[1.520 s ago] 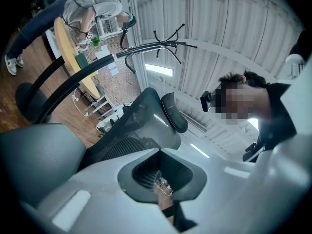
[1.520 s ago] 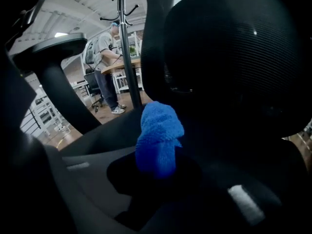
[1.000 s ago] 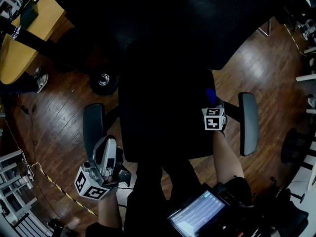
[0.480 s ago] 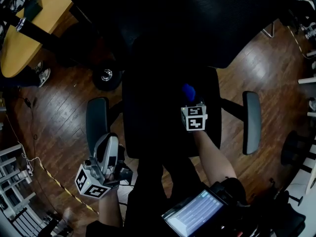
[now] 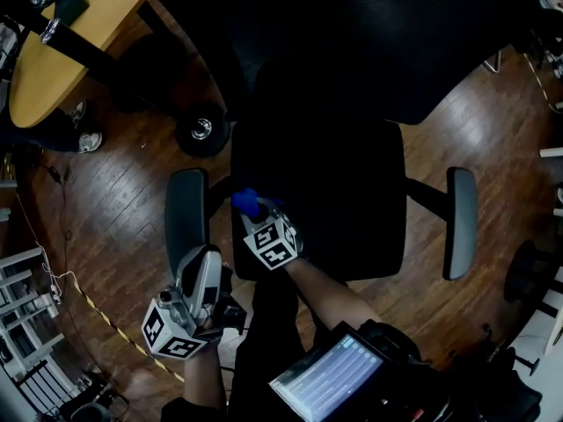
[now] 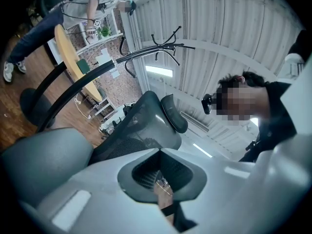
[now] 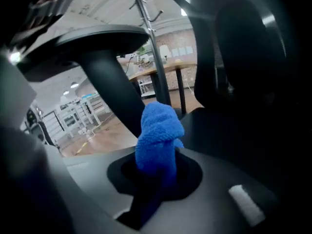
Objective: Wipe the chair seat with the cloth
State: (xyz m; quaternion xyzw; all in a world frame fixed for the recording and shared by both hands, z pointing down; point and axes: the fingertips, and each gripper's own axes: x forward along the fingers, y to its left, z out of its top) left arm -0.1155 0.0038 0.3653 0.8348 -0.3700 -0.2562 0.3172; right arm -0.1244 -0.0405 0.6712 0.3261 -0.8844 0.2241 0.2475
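The seat (image 5: 343,200) is a flat black pad with rounded corners. Most of its top lies bare, from the middle across to the right edge. The right claw (image 5: 258,218) sits at the seat's left edge, in the narrow gap beside the left armrest (image 5: 186,222). It is clamped on the cloth (image 5: 244,201), a fuzzy blue terry bunch that sticks out past the jaw tips. In the right gripper view the cloth (image 7: 158,140) stands as a rolled lump between the jaws, with the dark seat to its right and the armrest's post rising just behind. Whether the cloth presses on the seat cannot be told.

The left claw (image 5: 197,269) is held off the chair, below the left armrest's near end and over the floor (image 5: 106,209). Its jaws are together and tilted upward toward the mesh backrest (image 6: 141,126).

The armrests are long grey pads with rounded ends. The right armrest (image 5: 462,222) stands well apart from the seat on a dark strut. The floor is glossy brown plank, open to the left and right of the chair. A caster (image 5: 202,130) rests near the seat's back left corner. A rounded wooden counter (image 5: 62,51) fills the upper left corner.
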